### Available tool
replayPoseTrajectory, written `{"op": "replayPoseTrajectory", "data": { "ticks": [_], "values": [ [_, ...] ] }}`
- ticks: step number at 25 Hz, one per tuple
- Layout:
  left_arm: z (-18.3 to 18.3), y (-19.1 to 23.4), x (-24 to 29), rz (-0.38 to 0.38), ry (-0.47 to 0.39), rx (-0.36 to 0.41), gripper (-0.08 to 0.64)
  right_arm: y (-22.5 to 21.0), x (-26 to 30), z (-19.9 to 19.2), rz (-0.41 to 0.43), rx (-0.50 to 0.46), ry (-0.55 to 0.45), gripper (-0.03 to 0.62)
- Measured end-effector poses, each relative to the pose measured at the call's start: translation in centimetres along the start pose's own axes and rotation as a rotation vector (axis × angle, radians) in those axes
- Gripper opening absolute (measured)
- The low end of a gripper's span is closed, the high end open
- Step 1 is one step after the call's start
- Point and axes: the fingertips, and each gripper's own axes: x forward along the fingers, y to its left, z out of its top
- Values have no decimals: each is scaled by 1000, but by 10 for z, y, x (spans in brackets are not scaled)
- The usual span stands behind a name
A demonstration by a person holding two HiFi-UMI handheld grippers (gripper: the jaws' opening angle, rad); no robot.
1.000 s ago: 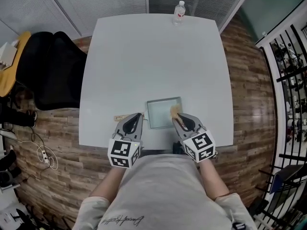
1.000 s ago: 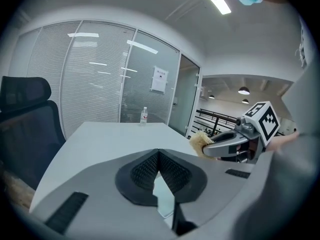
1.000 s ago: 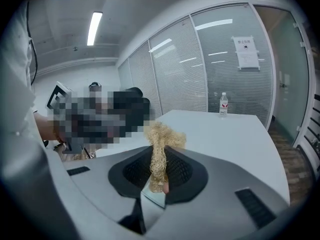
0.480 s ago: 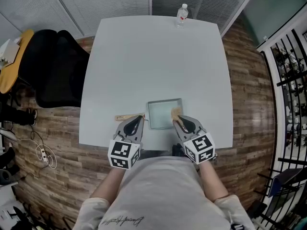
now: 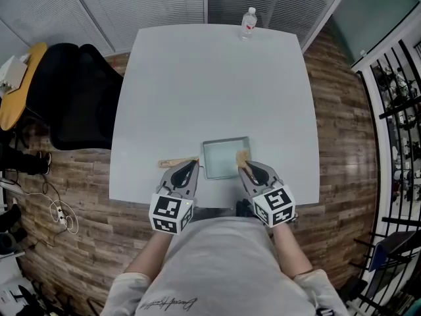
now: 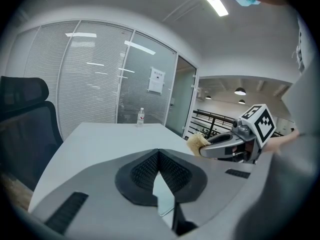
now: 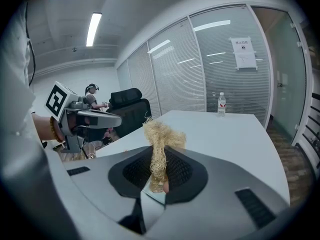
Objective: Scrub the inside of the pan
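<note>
A shallow square metal pan (image 5: 223,155) lies near the table's front edge, its wooden handle (image 5: 171,162) pointing left. My right gripper (image 5: 246,168) is at the pan's right front corner, shut on a tan fibre scrubber (image 5: 241,156) that hangs over the pan's right side. In the right gripper view the scrubber (image 7: 159,143) sticks up from between the pads. My left gripper (image 5: 187,170) is shut over the joint of handle and pan. Its pads (image 6: 145,170) meet with nothing seen between them.
A white table (image 5: 210,84) carries a water bottle (image 5: 248,20) at its far edge. A black office chair (image 5: 75,94) stands left of the table on the wood floor. A black railing (image 5: 398,104) runs along the right. Glass partitions with blinds close the far side.
Both grippers have slid slightly toward the table's front edge. Their grips look the same.
</note>
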Motion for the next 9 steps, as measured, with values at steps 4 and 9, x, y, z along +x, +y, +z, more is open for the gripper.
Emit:
{"op": "replayPoseTrajectory", "data": {
  "ticks": [4,9],
  "values": [
    [4,1,1,-1,-7,5,9,1,3,1,2,6,-2,67],
    [3,0,-1,-2,-5,-2,9,8,5,-5,13,12,11,67]
  ]
}}
